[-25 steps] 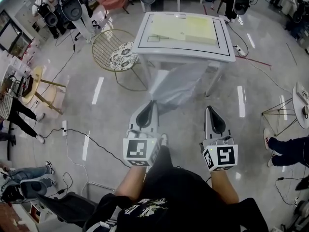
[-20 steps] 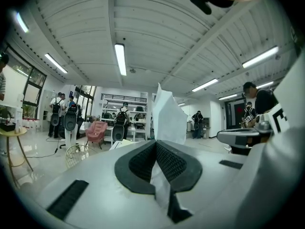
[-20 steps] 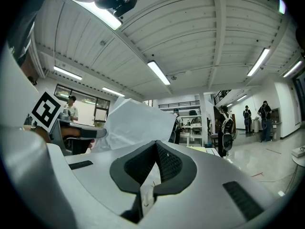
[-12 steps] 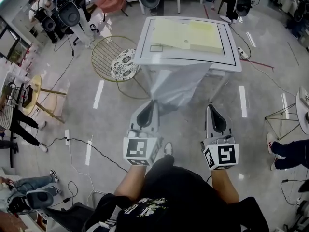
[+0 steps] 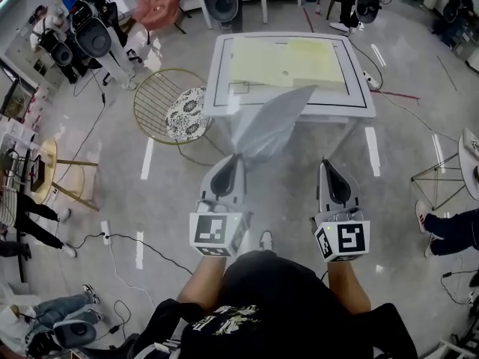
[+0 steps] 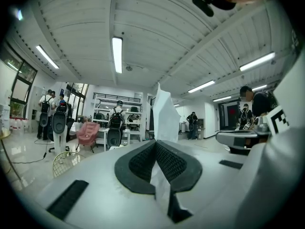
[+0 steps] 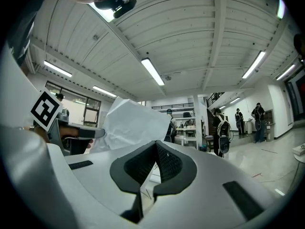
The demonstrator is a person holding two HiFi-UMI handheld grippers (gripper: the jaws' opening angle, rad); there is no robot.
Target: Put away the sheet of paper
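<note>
A white sheet of paper [image 5: 269, 129] stands up from my left gripper [image 5: 236, 158], which is shut on its lower corner. The sheet fans out toward the front edge of a white table [image 5: 217, 88] that carries pale yellow sheets [image 5: 288, 62]. In the left gripper view the paper [image 6: 166, 116] rises straight from between the closed jaws of the left gripper [image 6: 156, 143]. My right gripper [image 5: 327, 163] is held level beside it, shut and holding nothing. From the right gripper view the paper [image 7: 131, 123] shows at the left, apart from the right gripper [image 7: 156, 145].
A gold wire chair [image 5: 176, 111] with a patterned cushion stands left of the table, and a pink chair [image 5: 157, 6] lies further back. Cables [image 5: 135, 226] trail on the floor at left. A tripod side table [image 5: 441, 172] and a person's leg [image 5: 449, 230] are at right.
The paper has swung up from hanging below the table edge to fanning across its front rim. The table sits nearer in the head view. Both grippers keep their places.
</note>
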